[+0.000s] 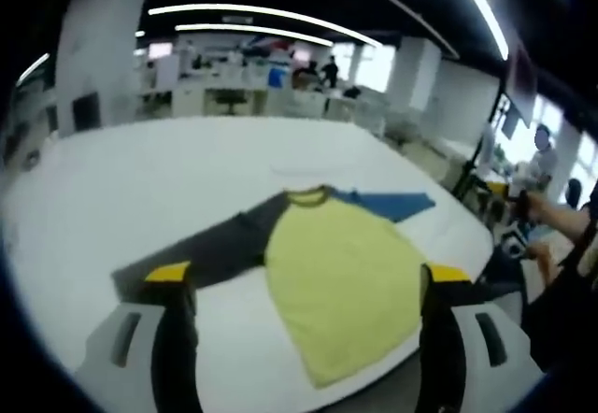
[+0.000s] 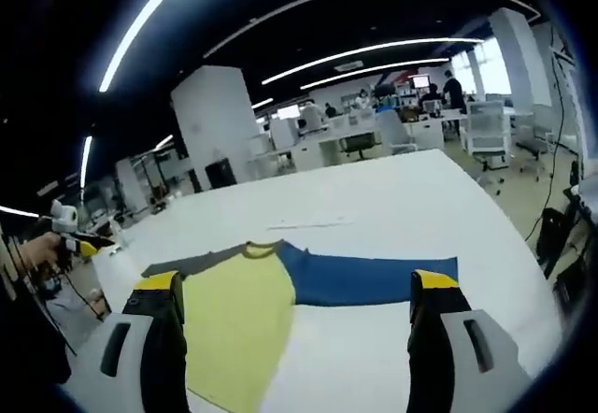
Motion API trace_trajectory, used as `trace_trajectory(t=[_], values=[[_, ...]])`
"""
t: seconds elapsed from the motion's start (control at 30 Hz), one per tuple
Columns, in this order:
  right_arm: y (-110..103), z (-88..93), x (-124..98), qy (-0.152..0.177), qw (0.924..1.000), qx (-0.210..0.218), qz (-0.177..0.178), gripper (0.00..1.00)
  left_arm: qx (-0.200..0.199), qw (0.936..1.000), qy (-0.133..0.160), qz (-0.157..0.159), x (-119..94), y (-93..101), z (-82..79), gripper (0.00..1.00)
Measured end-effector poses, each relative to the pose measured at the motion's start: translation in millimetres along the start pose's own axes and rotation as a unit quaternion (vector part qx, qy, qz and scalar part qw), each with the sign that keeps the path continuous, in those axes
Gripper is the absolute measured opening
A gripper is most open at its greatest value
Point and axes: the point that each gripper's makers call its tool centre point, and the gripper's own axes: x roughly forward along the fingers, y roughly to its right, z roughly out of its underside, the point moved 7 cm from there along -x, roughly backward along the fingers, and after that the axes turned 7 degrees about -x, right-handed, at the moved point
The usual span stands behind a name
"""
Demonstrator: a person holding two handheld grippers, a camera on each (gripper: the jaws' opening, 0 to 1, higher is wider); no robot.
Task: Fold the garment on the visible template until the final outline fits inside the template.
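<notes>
**Shirt lies flat, folding not begun**

The white table (image 1: 168, 170) carries the shirt (image 1: 341, 282), spread open near its front edge: yellow body, grey sleeve (image 1: 201, 259) and blue sleeve (image 2: 364, 277) both stretched out. No fold shows, so I judge all the work remains. Left tool (image 1: 304, 287) and right tool (image 2: 294, 291) hover above, jaws apart, holding nothing. Office desks (image 2: 374, 137) stand well behind; nothing blocks the way.

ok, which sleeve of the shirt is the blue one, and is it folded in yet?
The blue sleeve is by the right gripper, stretched flat; the other sleeve is dark grey.
</notes>
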Motion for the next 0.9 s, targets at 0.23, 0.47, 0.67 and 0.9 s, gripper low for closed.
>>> trace_trajectory(t=[0.23,0.47,0.67,0.9], values=[[26,11.9,23,-0.032,0.9995,-0.007,0.003,1.00,0.001,0.9998,-0.017,0.005,13,0.6,1.2,0.96],[51,25.5,42,-0.039,0.9992,0.001,0.000,1.00,0.004,0.9988,-0.050,0.003,28,-4.0,8.5,0.96],[80,39.0,54,-0.073,0.9971,-0.018,0.016,0.83,0.007,0.9973,-0.073,-0.003,41,-8.9,11.4,0.95],[111,46.1,71,-0.084,0.9959,-0.016,0.030,0.72,0.005,0.9963,-0.086,0.003,55,-7.4,17.6,0.95]])
